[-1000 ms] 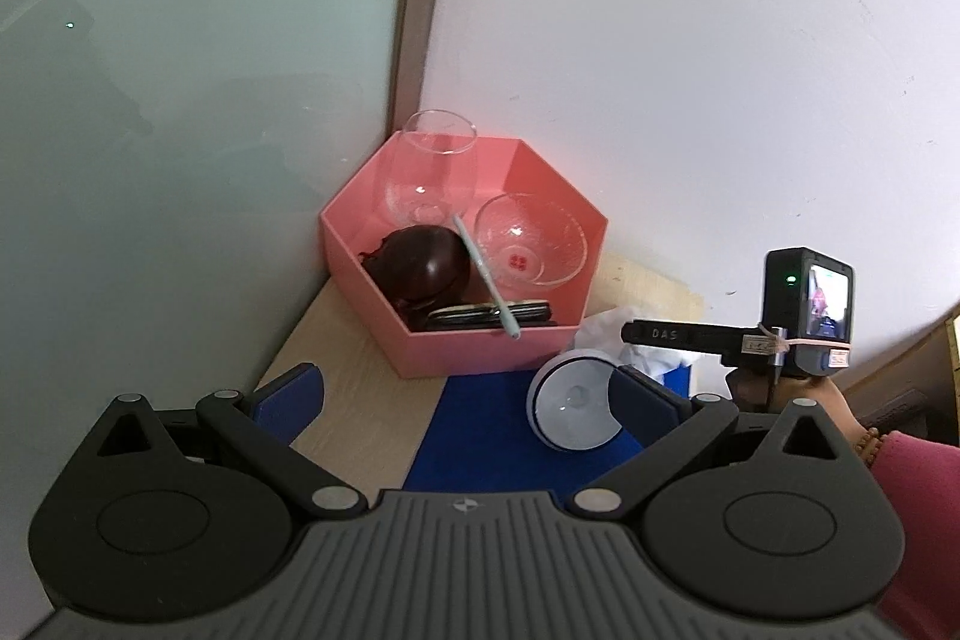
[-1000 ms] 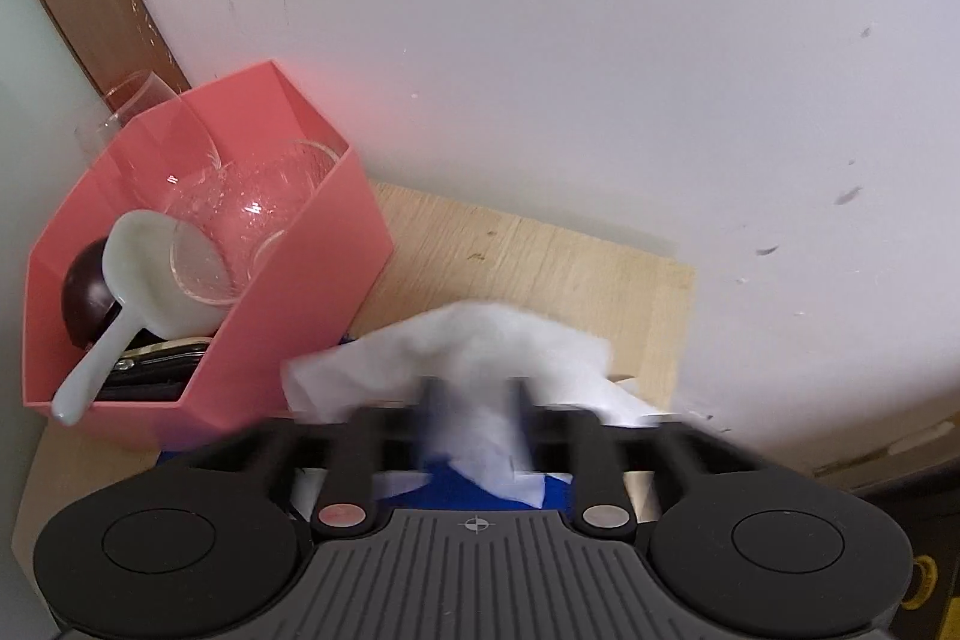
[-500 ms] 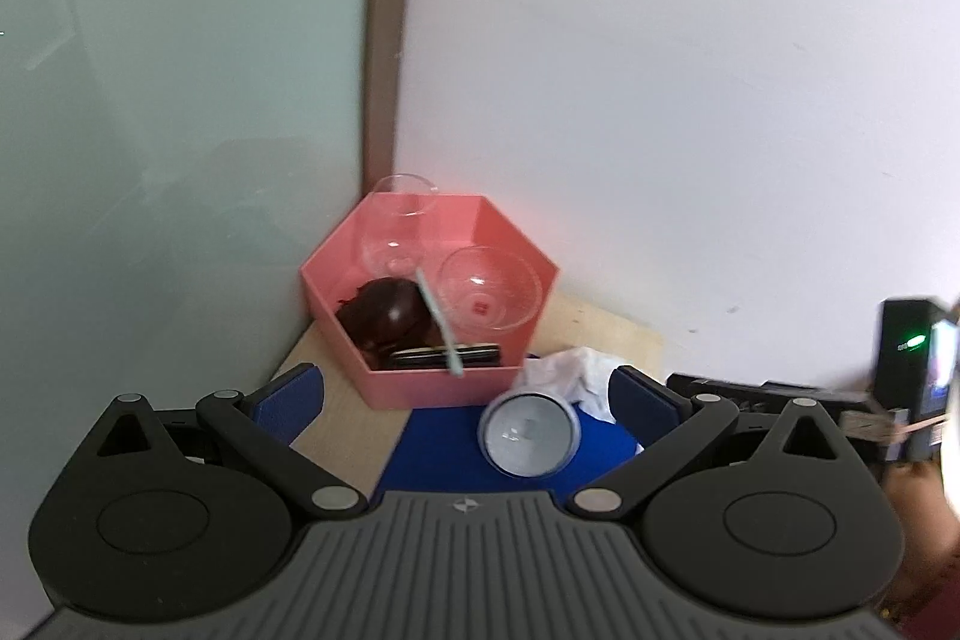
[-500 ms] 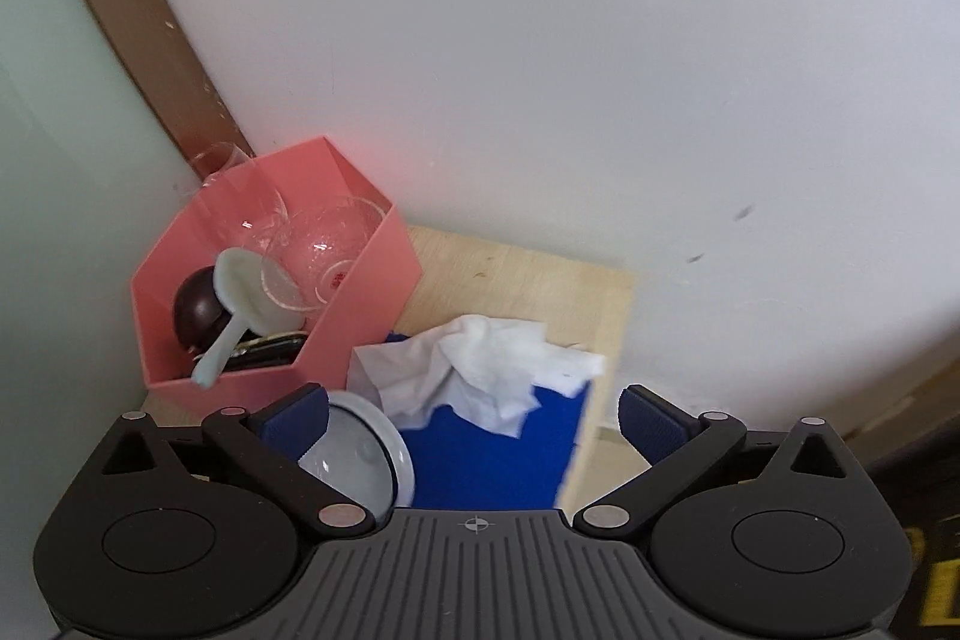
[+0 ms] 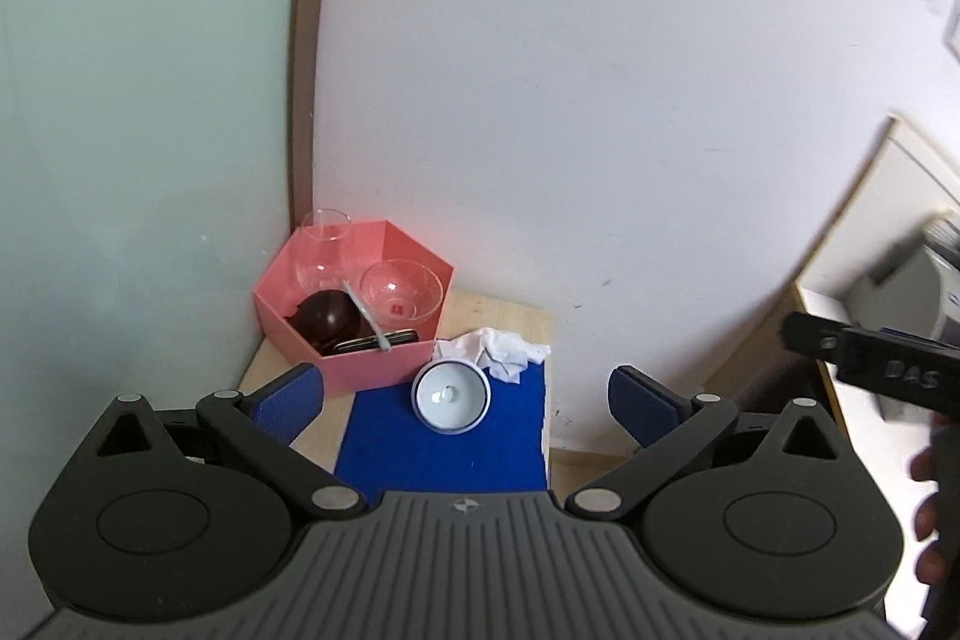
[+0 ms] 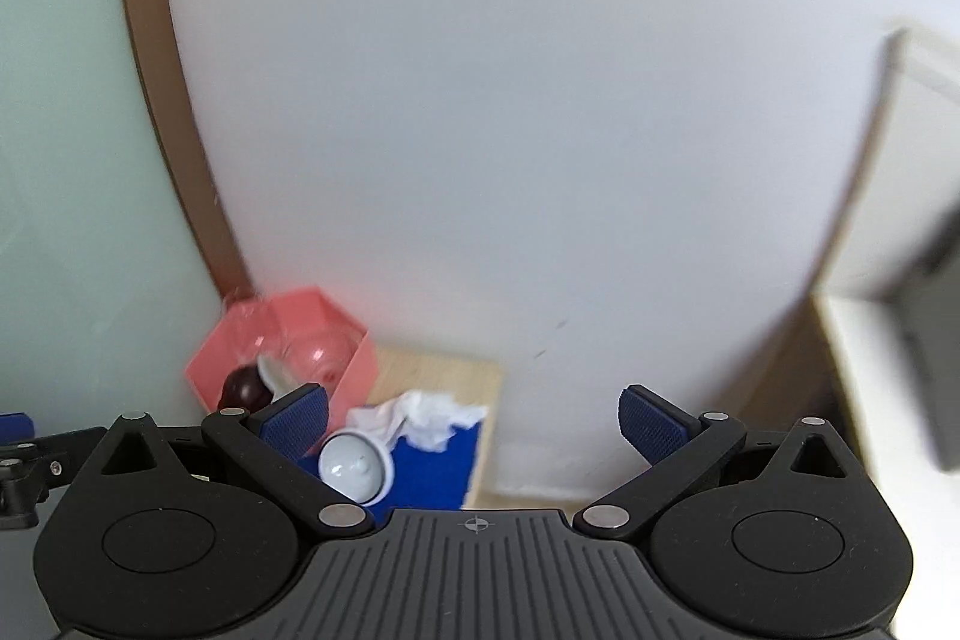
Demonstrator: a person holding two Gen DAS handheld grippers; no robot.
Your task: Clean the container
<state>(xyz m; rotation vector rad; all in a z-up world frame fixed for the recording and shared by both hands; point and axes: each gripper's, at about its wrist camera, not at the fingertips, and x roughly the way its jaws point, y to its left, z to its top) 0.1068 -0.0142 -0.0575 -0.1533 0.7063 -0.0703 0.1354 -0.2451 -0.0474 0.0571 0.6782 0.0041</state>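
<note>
A small white bowl-shaped container point(image 5: 450, 396) lies on its side on a blue mat point(image 5: 444, 451), and shows in the right wrist view point(image 6: 355, 467) too. A crumpled white tissue point(image 5: 492, 349) lies just behind it, also seen from the right point(image 6: 427, 415). My left gripper point(image 5: 468, 388) is open and empty, well back from and above the table. My right gripper point(image 6: 474, 415) is open and empty, also pulled back.
A pink hexagonal tray point(image 5: 384, 361) in the back left corner holds a glass carafe point(image 5: 323, 250), a glass bowl point(image 5: 401, 289), a dark round bowl point(image 5: 327, 316) and a pale spoon point(image 5: 366, 316). A white wall stands behind the small wooden table point(image 5: 510, 316). The right hand-held gripper's body point(image 5: 876, 370) shows at the far right.
My right gripper has opened and let go of the tissue, which now lies on the mat behind the container. Both grippers have pulled back and up from the table.
</note>
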